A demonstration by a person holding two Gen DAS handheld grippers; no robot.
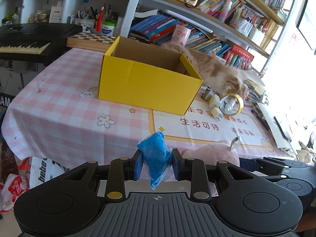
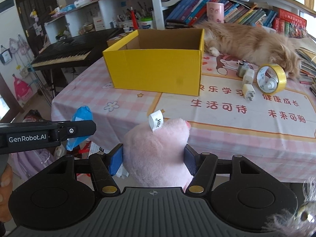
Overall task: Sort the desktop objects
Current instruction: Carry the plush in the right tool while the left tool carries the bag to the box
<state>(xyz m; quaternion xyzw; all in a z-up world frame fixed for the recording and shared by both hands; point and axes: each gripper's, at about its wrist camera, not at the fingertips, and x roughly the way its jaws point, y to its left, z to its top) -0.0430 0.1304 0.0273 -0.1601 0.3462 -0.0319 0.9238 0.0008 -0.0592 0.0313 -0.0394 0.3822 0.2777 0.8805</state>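
Fingers of the left gripper are nearly closed, their blue pads pinching a crumpled blue plastic packet that stands up between them and hangs a little below. Seen from the right wrist, that same packet pokes out above and below the black left gripper arm, off the near edge of the worktop.

The right gripper has its fingers partly open around a soft pink plush toy, both blue pads pressed into the fur; a curled white fabric label sticks up from the toy's top.

Both held things are in front of the worktop, which is draped with a pink-and-white checked cloth with printed red characters. On it sits an open yellow cardboard box with a brown inside, no contents visible in it. To the right of the box lie a roll of clear yellow-edged tape, two small white plug adapters and a small grey metal part, close together. A long-haired ginger cat lies behind them, its head just beside the tape roll.
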